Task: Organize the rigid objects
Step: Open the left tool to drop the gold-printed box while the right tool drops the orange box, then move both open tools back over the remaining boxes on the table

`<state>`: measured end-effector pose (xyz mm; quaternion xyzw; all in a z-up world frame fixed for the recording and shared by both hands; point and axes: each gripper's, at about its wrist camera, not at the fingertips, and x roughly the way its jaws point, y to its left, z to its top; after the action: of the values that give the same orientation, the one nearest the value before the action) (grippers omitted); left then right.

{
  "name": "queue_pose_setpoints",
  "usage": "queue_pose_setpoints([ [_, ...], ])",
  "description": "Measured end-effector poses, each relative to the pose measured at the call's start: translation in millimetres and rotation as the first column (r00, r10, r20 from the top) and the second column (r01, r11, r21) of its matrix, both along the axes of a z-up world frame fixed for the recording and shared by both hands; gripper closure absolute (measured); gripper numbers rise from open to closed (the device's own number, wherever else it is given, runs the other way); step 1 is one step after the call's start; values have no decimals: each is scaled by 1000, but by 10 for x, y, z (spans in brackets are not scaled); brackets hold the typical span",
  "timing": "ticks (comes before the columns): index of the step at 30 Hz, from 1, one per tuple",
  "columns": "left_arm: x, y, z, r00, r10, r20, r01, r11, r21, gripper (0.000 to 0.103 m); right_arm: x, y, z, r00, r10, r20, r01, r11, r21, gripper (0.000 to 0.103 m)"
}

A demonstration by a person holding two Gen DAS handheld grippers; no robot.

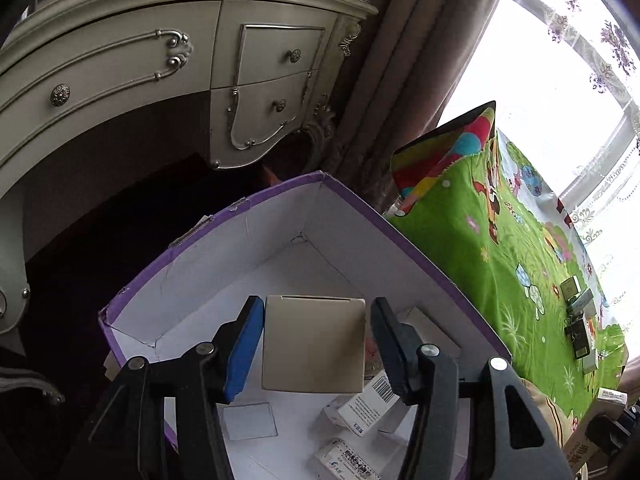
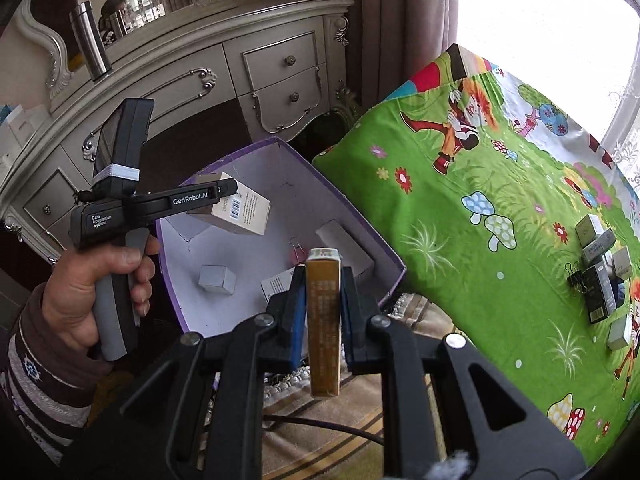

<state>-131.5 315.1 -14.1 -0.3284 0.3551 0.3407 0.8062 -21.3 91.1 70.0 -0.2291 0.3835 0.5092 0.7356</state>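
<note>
Small boxes (image 2: 600, 280) are part sorted: several already lie in the purple-rimmed carton (image 1: 420, 256) w/ white inside, while a cluster plus a binder clip (image 2: 575, 274) waits on the green bedsheet (image 2: 460, 184). Left hand-held gripper (image 1: 316, 344) hangs over the carton, jaws apart; beige box (image 1: 314, 344) sits between the pads, apparently let go. Right hand-held gripper (image 2: 323, 300) is clamped on a tall yellow box (image 2: 323, 320) near the carton's edge, not yet over it.
</note>
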Motion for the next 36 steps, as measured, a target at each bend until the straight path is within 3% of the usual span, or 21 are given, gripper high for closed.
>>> queue_pose_setpoints([
  [4, -83, 64, -19, 999, 32, 14, -32, 999, -15, 38, -174, 199, -57, 997, 69, -15, -70, 997, -22, 82],
  [6, -99, 75, -20, 999, 36, 18, -36, 999, -16, 38, -243, 263, -101, 995, 95, -26, -95, 995, -35, 67],
  [8, -105, 79, -20, 999, 37, 25, -36, 999, -19, 38, -299, 285, -132, 993, 112, -31, -113, 993, -34, 45],
  [10, -103, 79, -23, 999, 36, 26, -35, 999, -20, 37, -316, 277, -149, 993, 114, -27, -115, 993, -36, 40],
  [23, 72, -62, -28, 1000, -24, -7, 24, 1000, -19, 37, 170, -185, -107, 999, -50, -10, 50, 998, -22, 31],
  [26, 186, -131, -155, 994, -96, -53, 92, 992, -85, 28, 306, -333, -88, 996, -91, -16, 91, 996, -10, 30],
  [29, 285, -264, -309, 973, -172, -153, 156, 981, -114, 28, 424, -454, -80, 992, -123, -27, 123, 992, 4, 29],
  [31, 279, -347, -375, 960, -224, -170, 198, 967, -157, 28, 474, -530, -78, 990, -136, -21, 136, 991, 8, 29],
  [33, 252, -447, -360, 942, -274, -192, 246, 957, -156, 28, 509, -613, -82, 990, -139, -10, 139, 990, 8, 28],
  [34, 252, -513, -339, 927, -307, -216, 282, 949, -137, 27, 529, -660, -84, 990, -142, -6, 142, 990, 8, 27],
  [36, 280, -689, -331, 873, -400, -278, 384, 917, -113, 25, 594, -764, -80, 987, -158, -5, 158, 987, 14, 27],
])
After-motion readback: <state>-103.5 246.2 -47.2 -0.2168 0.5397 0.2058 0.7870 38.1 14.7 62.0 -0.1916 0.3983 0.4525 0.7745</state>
